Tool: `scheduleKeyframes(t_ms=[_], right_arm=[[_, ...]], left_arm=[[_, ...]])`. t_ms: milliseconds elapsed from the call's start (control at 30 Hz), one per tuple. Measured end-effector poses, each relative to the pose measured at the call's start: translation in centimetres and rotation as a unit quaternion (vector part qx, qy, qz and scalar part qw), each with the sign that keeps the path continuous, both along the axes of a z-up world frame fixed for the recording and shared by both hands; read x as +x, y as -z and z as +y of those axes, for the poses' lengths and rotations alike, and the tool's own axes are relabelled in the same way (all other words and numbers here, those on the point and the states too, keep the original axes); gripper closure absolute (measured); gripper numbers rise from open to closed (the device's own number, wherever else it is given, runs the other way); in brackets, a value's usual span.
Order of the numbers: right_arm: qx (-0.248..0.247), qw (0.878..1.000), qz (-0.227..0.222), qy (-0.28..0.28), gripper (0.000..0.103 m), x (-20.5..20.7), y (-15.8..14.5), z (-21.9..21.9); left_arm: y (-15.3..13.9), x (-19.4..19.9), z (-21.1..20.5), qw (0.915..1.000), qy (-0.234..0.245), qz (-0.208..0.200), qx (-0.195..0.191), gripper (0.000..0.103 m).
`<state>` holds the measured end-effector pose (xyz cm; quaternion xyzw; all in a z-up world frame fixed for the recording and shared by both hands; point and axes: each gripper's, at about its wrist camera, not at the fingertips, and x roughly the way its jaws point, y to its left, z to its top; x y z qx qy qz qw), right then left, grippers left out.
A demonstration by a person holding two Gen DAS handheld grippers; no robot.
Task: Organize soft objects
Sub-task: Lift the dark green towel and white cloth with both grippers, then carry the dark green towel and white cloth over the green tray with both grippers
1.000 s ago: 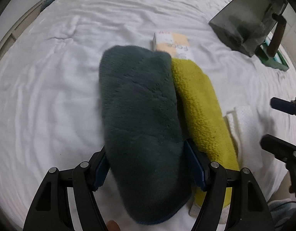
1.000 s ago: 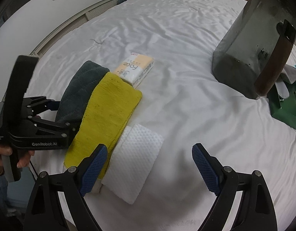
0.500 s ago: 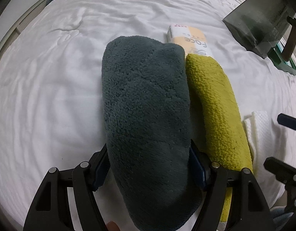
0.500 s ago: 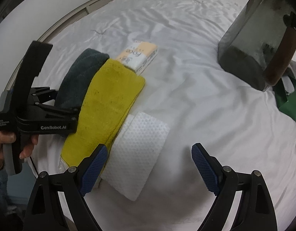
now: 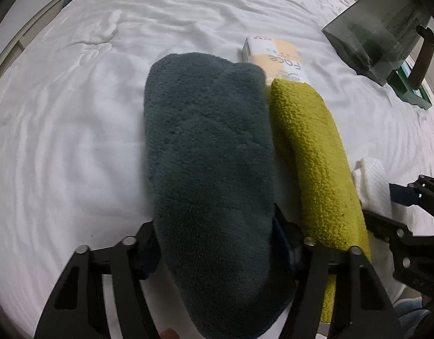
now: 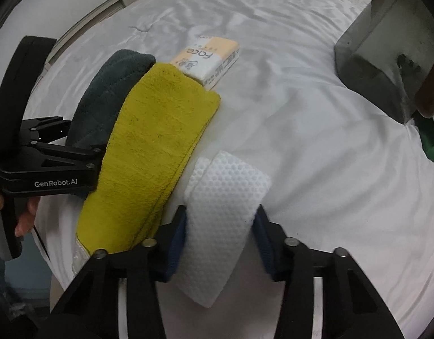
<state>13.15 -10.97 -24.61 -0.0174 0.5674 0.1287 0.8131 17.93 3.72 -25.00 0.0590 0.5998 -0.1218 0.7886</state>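
Note:
Three folded cloths lie side by side on the white bed (image 5: 75, 118): a dark teal towel (image 5: 208, 141), a yellow-green towel (image 5: 310, 147) and a small white waffle cloth (image 6: 225, 197). My left gripper (image 5: 218, 243) points steeply down and its jaws are closing on the near end of the dark teal towel (image 6: 109, 96), which bulges between the pads. My right gripper (image 6: 221, 234) is closing on the white waffle cloth (image 5: 372, 180); the cloth has buckled upward between the blue pads. The yellow-green towel (image 6: 157, 147) lies untouched between the two grippers.
A tissue pack marked "Face" (image 5: 276, 56) lies just beyond the towels. A dark grey bin with a brown handle (image 6: 386, 56) stands at the back right, with a green box (image 5: 412, 90) beside it. The bed's near edge runs under both grippers. A hand (image 6: 22, 214) grips the left tool.
Both pairs of jaws have come together. The right gripper sank onto the white cloth and pinched it into a ridge. The left gripper narrowed on the dark towel without shifting.

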Motion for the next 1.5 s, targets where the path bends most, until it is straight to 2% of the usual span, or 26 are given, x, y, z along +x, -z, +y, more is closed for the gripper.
scheduleKeyframes(t_ms=[67, 200, 367, 600, 933, 1200, 1500], right_arm=[[0.001, 1.0, -0.001, -0.003, 0.073, 0.0, 0.0, 0.1], [-0.009, 1.0, -0.008, -0.016, 0.079, 0.0, 0.0, 0.6], [-0.009, 1.0, -0.015, -0.022, 0.082, -0.3, -0.3, 0.9], [0.001, 0.999, -0.03, -0.015, 0.083, -0.6, -1.5, 0.1], [0.025, 0.997, -0.064, -0.023, 0.083, -2.1, -4.8, -1.0], [0.036, 0.996, -0.079, -0.035, 0.083, -5.3, -7.6, -3.6], [0.029, 0.997, -0.075, 0.014, 0.083, -8.9, -8.9, -10.3]], left_arm=[[-0.1, 0.0, -0.1, 1.0, 0.001, -0.002, -0.001, 0.054], [-0.3, -0.3, -0.1, 1.0, 0.003, -0.008, -0.003, 0.069], [-1.1, -0.7, 0.0, 0.9998, -0.001, -0.017, -0.007, 0.077], [-2.8, -1.7, 0.8, 0.9989, -0.012, -0.043, -0.013, 0.079], [-7.7, -4.6, 1.3, 0.9956, -0.022, -0.091, 0.004, 0.079], [-10.7, -7.6, -2.5, 0.9954, 0.004, -0.094, -0.013, 0.079], [-11.8, -9.0, -9.6, 0.9951, 0.052, -0.082, -0.016, 0.079]])
